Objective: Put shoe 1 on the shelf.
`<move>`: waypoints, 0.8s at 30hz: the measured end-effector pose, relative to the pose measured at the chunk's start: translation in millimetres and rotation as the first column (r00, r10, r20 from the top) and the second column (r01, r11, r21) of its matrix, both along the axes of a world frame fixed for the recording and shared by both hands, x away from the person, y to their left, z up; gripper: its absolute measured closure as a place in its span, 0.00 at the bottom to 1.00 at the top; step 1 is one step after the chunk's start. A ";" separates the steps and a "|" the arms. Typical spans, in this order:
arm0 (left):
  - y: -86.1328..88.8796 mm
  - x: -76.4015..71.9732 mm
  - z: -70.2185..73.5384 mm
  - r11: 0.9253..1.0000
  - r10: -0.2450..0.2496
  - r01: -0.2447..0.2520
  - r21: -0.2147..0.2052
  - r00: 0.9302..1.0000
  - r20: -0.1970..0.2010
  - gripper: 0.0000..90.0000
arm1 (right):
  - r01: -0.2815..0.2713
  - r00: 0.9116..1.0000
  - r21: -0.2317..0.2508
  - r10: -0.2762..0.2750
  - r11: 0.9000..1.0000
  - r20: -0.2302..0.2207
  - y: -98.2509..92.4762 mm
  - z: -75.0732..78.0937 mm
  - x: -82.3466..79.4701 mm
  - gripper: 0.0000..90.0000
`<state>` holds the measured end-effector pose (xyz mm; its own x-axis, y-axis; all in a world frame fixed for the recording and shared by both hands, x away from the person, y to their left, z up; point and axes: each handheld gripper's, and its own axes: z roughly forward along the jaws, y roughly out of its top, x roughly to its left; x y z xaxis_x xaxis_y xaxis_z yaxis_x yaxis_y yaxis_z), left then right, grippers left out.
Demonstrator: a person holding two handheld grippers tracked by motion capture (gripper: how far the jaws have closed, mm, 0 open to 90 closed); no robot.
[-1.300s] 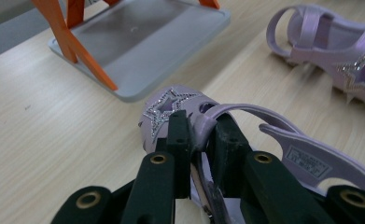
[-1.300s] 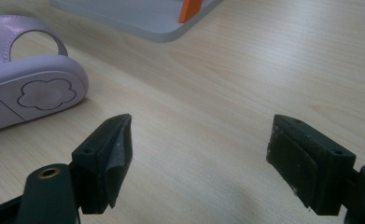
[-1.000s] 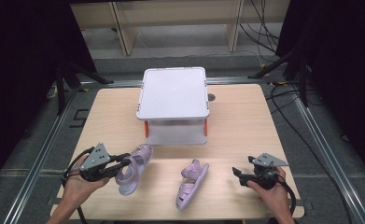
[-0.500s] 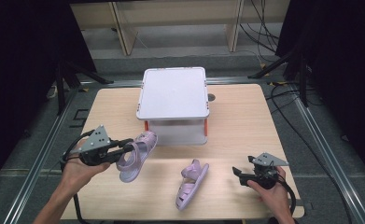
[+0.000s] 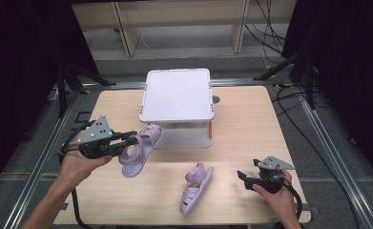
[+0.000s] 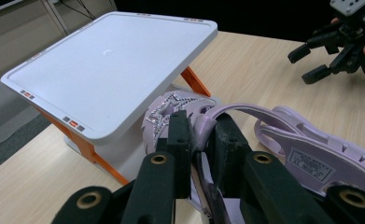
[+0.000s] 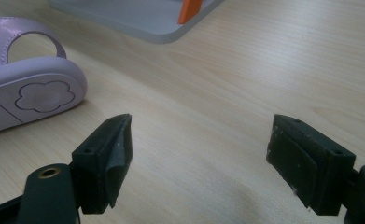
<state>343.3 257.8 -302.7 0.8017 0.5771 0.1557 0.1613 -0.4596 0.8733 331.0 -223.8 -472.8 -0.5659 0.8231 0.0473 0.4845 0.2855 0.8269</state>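
My left gripper (image 5: pixel 131 138) is shut on the strap of a lilac sandal (image 5: pixel 139 148) and holds it off the table, just left of the white stand (image 5: pixel 177 95). In the left gripper view the jaws pinch the strap of the held sandal (image 6: pixel 311 154), whose sole label faces up, next to the stand's top (image 6: pixel 110 65). A second lilac sandal (image 5: pixel 194 187) lies on the table near the front. My right gripper (image 5: pixel 243 179) rests open to its right with nothing between the fingers. The right gripper view shows that sandal's heel (image 7: pixel 26 93) at the left.
The stand has a white top tray on orange legs (image 7: pixel 189 9) over a lower tray, and sits at the back middle of the wooden table (image 5: pixel 251 124). Metal rails run along the table's sides. The right gripper (image 6: pixel 329 51) also appears far off in the left gripper view.
My left gripper has lifted the sandal and carried it away from the table's front toward the stand. The right gripper and the other sandal have stayed put.
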 end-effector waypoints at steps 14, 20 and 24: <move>-12.2 13.1 23.9 1.000 -0.022 0.022 -0.004 0.999 0.027 0.88 | 0.008 1.000 0.016 -0.008 1.000 -0.028 2.0 -0.5 -0.8 0.25; -15.4 26.0 30.7 1.000 -0.002 0.002 0.003 0.999 0.038 0.88 | 0.015 0.999 0.020 -0.015 1.000 -0.030 2.5 -0.3 -1.2 0.25; -18.7 38.7 34.2 1.000 0.023 -0.024 0.020 0.998 0.051 0.88 | 0.016 0.999 0.021 -0.015 1.000 -0.035 2.8 -0.1 -1.4 0.25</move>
